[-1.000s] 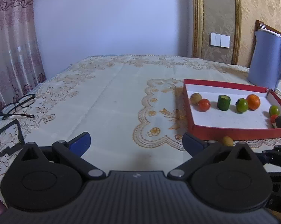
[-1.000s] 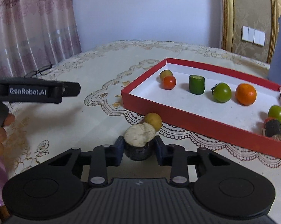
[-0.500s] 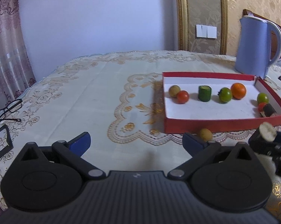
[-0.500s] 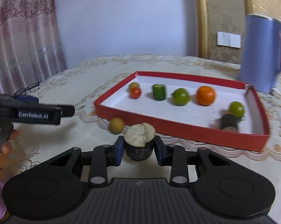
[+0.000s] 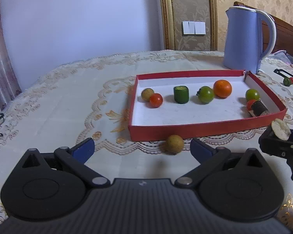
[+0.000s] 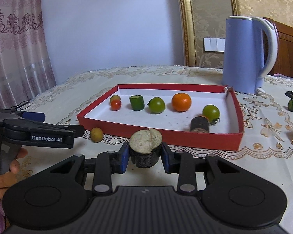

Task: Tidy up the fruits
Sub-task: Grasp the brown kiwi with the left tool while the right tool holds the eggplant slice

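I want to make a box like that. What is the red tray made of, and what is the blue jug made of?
The red tray looks like cardboard: thin matte walls, plain white inside, and a corner that has split open. The blue jug looks like smooth plastic, with a soft even sheen and a white moulded handle, though I cannot be sure.

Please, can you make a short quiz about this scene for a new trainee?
1. True or false: the right claw is shut on a dark cylinder piece.
2. Which fruit lies outside the red box, by its front wall? A) orange B) small brown round fruit C) red tomato
3. Fill in: the left claw is ____.

Key: 1 true. 2 B, the small brown round fruit. 3 open, with nothing in it.
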